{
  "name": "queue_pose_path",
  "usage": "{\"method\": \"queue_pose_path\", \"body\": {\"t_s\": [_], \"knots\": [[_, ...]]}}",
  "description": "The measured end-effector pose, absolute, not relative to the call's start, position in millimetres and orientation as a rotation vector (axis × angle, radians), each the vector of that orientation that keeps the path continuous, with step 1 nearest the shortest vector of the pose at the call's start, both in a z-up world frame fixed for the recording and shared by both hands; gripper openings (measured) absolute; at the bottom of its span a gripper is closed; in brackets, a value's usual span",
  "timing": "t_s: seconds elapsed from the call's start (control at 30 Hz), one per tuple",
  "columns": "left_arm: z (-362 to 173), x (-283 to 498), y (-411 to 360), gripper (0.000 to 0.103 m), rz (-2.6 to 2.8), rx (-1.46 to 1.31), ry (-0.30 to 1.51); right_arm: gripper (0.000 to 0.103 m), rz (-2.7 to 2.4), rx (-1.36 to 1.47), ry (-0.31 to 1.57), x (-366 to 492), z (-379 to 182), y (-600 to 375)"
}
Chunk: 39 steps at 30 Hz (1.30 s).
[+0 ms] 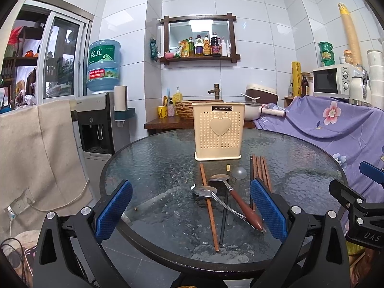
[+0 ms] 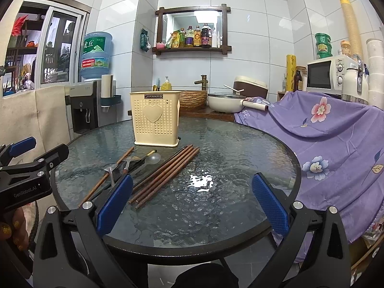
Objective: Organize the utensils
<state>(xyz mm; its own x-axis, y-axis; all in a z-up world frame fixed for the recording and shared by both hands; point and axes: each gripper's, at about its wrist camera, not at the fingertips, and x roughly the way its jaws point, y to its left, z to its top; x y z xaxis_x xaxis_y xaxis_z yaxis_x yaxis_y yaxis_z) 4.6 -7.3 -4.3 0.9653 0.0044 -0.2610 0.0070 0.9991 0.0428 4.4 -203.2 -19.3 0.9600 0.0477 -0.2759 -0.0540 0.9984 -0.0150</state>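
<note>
A cream perforated utensil holder (image 1: pixel 219 134) with a heart stands upright on the round glass table (image 1: pixel 153 168); it also shows in the right wrist view (image 2: pixel 156 120). In front of it lie a single brown chopstick (image 1: pixel 208 206), a black chopstick (image 1: pixel 224 208), a metal spoon (image 1: pixel 204 190), a wooden-handled spoon (image 1: pixel 240 201), a clear spoon (image 1: pixel 239 172) and a bundle of brown chopsticks (image 1: pixel 260 170), also seen from the right (image 2: pixel 165 175). My left gripper (image 1: pixel 190 211) is open over the near table edge. My right gripper (image 2: pixel 192 204) is open and empty, right of the utensils.
A purple floral cloth (image 2: pixel 331 139) drapes over furniture right of the table. A water dispenser (image 1: pixel 96 124) with a blue bottle stands at the left. A counter behind holds a wicker basket (image 2: pixel 193 99), a white pot (image 2: pixel 225 102) and a microwave (image 2: pixel 324 76).
</note>
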Motion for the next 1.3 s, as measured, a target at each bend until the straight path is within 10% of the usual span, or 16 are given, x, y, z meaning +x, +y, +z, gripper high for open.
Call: {"method": "queue_pose_path", "body": {"t_s": [1.3], "knots": [[-5.4,5.6,-8.2,0.097,-0.003,0.044,0.284,0.098,0.052,-0.018,0.289,5.1,-21.9,-202.7]]}}
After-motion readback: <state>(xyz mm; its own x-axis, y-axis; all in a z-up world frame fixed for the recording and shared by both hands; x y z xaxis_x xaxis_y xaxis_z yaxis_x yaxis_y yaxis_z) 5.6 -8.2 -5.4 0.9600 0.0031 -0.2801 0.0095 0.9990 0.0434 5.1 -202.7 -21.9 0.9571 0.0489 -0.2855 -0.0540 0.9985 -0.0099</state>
